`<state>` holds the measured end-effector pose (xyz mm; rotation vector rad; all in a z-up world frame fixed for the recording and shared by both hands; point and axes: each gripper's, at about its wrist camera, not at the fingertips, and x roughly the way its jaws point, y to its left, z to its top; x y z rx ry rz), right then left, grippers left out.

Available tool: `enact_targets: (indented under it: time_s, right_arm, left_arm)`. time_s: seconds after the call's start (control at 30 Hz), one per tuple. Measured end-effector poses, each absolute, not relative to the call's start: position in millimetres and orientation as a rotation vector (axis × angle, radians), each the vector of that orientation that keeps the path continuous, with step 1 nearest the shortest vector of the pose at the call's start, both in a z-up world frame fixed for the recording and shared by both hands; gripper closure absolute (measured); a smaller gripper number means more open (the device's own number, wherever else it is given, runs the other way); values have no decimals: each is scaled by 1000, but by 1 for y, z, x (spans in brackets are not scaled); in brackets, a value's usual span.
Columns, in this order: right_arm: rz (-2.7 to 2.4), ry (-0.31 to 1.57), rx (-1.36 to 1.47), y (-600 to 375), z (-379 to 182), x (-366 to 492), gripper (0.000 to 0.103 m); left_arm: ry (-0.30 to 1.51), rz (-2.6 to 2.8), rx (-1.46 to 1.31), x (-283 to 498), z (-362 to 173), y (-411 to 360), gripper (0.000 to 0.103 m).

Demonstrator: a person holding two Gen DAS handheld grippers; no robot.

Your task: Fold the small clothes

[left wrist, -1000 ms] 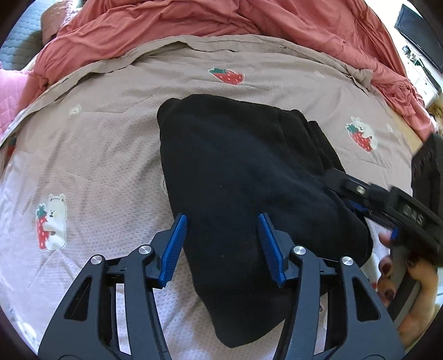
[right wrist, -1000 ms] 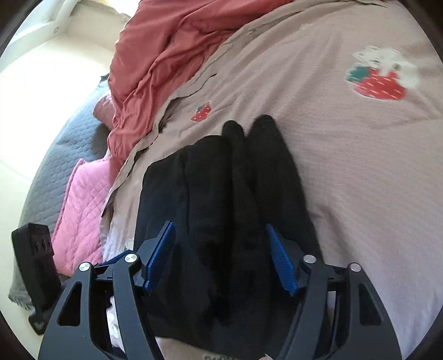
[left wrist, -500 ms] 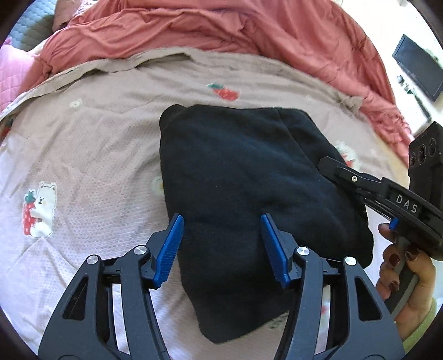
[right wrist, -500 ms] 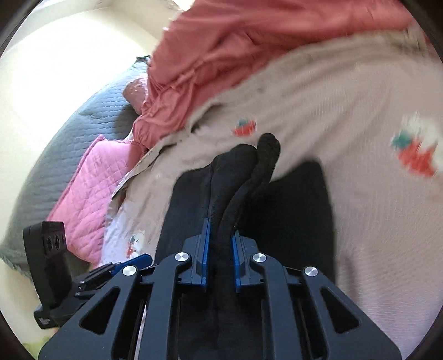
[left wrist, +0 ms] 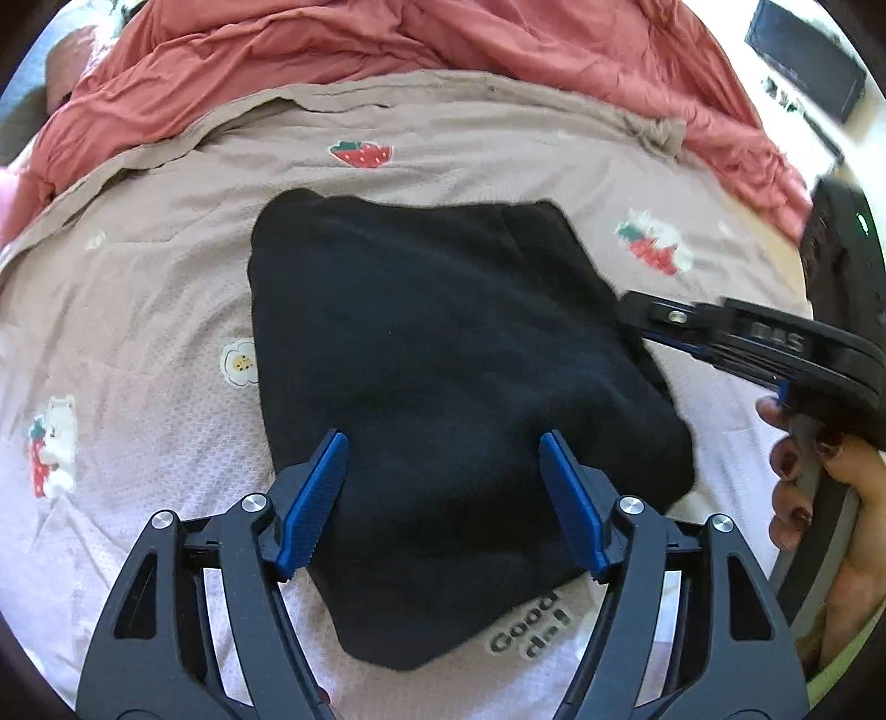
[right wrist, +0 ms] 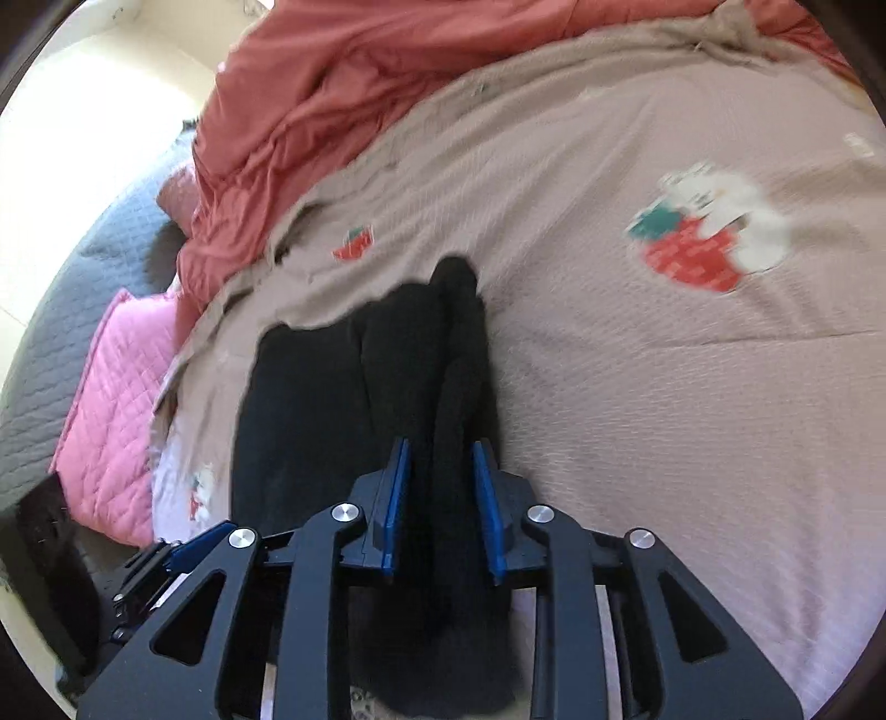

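Observation:
A folded black garment (left wrist: 432, 332) lies on the strawberry-print bedspread (left wrist: 138, 310). My left gripper (left wrist: 441, 443) hovers over its near end, its jaws opening wide and the pads clear of the cloth. My right gripper (left wrist: 631, 310) comes in at the garment's right edge, held by a hand (left wrist: 803, 487). In the right wrist view the right gripper (right wrist: 440, 448) has a raised ridge of the black garment (right wrist: 310, 415) between its blue pads. Its jaws are opening, and the cloth still fills the gap. The left gripper (right wrist: 183, 545) shows at the lower left.
A rumpled red duvet (left wrist: 387, 39) is heaped along the far side of the bed. A pink quilted cushion (right wrist: 116, 399) and a grey quilt (right wrist: 55, 332) lie off the bedspread's (right wrist: 664, 415) left edge. A dark screen (left wrist: 803, 61) stands at the far right.
The right gripper closed on a fold at the garment's right edge, lifted it a little, and its jaws now stand wider. The left gripper's jaws have spread further apart.

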<state>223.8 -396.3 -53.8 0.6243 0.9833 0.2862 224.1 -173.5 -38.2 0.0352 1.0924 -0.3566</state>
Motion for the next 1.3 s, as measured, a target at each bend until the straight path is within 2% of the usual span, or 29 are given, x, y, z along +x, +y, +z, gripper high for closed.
enact_targets:
  time_s: [0.1, 0.23, 0.4, 0.43, 0.47, 0.5, 0.63, 0.77, 0.83, 1.0, 1.03, 1.13, 1.3]
  right_arm:
    - [384, 960, 631, -400, -36, 205, 79]
    - [496, 964, 459, -380, -18, 180, 79]
    - [494, 1053, 409, -357, -42, 182, 73]
    - [488, 1067, 415, -357, -46, 183, 76]
    - [472, 1095, 420, -358, -54, 185, 93]
    - [460, 1113, 421, -360, -57, 184, 97]
    - [421, 1108, 425, -365, -54, 171, 99]
    - [225, 1182, 272, -363, -76, 172, 99]
    - [218, 1182, 325, -368, -80, 171, 99]
    - [236, 1079, 395, -379, -60, 157, 95]
    - [244, 1063, 398, -378, -57, 155, 92]
    - [267, 993, 382, -373, -41, 145, 72]
    - [306, 915, 354, -365, -25, 138, 70]
  left_arm:
    - [1062, -347, -1, 217, -27, -162, 40]
    - [1087, -304, -22, 210, -34, -149, 40]
    - [1149, -278, -19, 205, -58, -146, 40]
    - [1158, -275, -16, 203, -62, -146, 40]
    - [1164, -273, -17, 203, -65, -146, 40]
    - [1170, -271, -21, 201, -67, -144, 40]
    - [1192, -275, -53, 195, -73, -140, 39]
    - [1201, -275, -69, 190, -77, -139, 39]
    - [1199, -274, -81, 188, -76, -138, 39]
    - [1179, -276, -58, 180, -66, -141, 39]
    - [1176, -277, -55, 179, -64, -142, 39]
    - [1159, -274, -53, 175, -58, -142, 39]
    - [1133, -264, -42, 170, -47, -139, 34]
